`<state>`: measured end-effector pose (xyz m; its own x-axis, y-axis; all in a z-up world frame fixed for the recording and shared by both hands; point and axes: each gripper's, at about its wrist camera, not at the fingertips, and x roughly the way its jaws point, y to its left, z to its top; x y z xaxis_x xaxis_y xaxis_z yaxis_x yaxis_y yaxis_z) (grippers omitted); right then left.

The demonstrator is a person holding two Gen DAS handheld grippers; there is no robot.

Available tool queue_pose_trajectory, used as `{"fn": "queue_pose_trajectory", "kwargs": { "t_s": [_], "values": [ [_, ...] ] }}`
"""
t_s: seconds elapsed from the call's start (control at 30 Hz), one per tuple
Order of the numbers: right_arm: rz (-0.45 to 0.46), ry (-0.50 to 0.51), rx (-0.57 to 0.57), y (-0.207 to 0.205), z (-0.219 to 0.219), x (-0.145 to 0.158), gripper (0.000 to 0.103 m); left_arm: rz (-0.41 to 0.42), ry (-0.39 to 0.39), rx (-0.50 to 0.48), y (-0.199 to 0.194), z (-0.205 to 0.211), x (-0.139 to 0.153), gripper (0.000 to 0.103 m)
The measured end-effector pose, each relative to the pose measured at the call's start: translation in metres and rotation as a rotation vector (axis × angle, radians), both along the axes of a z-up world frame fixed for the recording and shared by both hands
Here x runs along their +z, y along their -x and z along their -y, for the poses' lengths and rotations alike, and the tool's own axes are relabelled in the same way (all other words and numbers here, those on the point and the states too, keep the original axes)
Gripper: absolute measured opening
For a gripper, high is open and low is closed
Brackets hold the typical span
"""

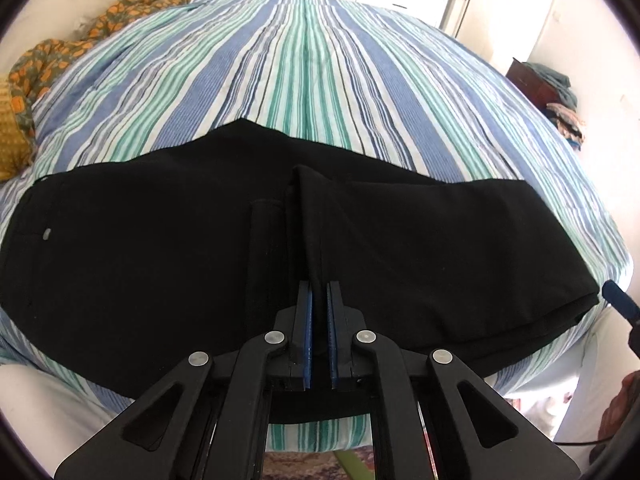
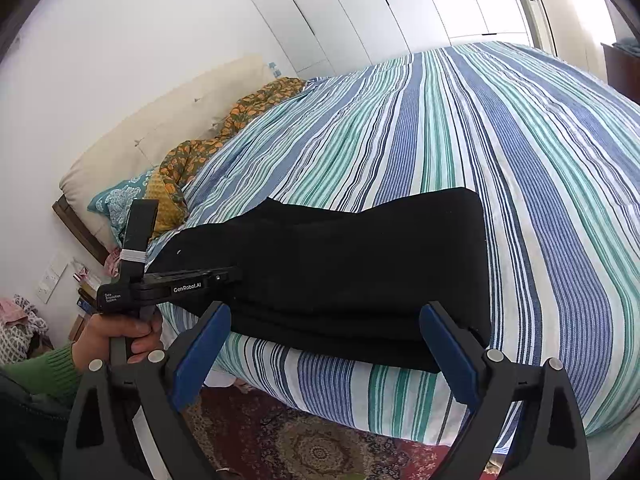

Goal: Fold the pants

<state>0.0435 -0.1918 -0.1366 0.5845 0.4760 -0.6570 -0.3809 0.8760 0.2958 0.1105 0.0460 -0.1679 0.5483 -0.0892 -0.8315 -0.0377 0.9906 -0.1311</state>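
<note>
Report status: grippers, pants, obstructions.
Left gripper shut on a pinched ridge of the black fabric pants. Right gripper open, off the bed edge. Pants lie on striped bedspread. Nothing in the way.

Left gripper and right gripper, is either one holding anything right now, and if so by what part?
The left gripper is shut on a raised fold along the near edge of the black pants. The right gripper is open, holding nothing.

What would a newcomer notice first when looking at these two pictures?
First, the black pants lying folded across the near edge of the striped bedspread. Next, the left gripper, shut on a raised fold of the pants near their middle. The right gripper is wide open before the bed's edge, holding nothing.
</note>
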Motion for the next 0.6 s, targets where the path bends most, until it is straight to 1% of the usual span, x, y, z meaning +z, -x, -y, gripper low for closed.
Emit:
{"fn": "queue_pose_trajectory", "kwargs": {
  "t_s": [0.07, 0.13, 0.23, 0.3, 0.37, 0.5, 0.53, 0.6],
  "values": [
    [0.024, -0.003, -0.025, 0.001, 0.004, 0.003, 0.095, 0.043, 0.007, 0.021, 0.011, -0.008, 0.017, 0.004],
    [0.048, -0.008, -0.057, 0.001, 0.010, 0.007, 0.095, 0.057, 0.019, 0.043, 0.021, -0.021, 0.023, 0.004],
    [0.035, -0.024, -0.092, -0.003, 0.017, 0.005, 0.095, 0.001, -0.003, 0.061, 0.021, -0.032, 0.002, 0.004],
    [0.000, -0.029, -0.095, -0.008, 0.018, -0.001, 0.095, -0.036, 0.011, 0.075, 0.021, -0.036, -0.013, 0.004],
    [-0.023, -0.041, -0.083, -0.014, 0.017, -0.002, 0.095, -0.038, 0.010, 0.077, 0.021, -0.034, -0.016, 0.004],
    [0.000, -0.099, -0.027, -0.028, 0.012, 0.014, 0.095, -0.049, 0.006, 0.077, 0.021, -0.033, -0.020, 0.005],
    [-0.011, -0.115, 0.002, -0.034, 0.008, 0.013, 0.095, -0.053, 0.010, 0.078, 0.021, -0.034, -0.021, 0.005],
    [-0.091, -0.149, 0.051, -0.050, 0.002, -0.002, 0.096, -0.058, 0.008, 0.081, 0.020, -0.034, -0.023, 0.005]
  ]
}}
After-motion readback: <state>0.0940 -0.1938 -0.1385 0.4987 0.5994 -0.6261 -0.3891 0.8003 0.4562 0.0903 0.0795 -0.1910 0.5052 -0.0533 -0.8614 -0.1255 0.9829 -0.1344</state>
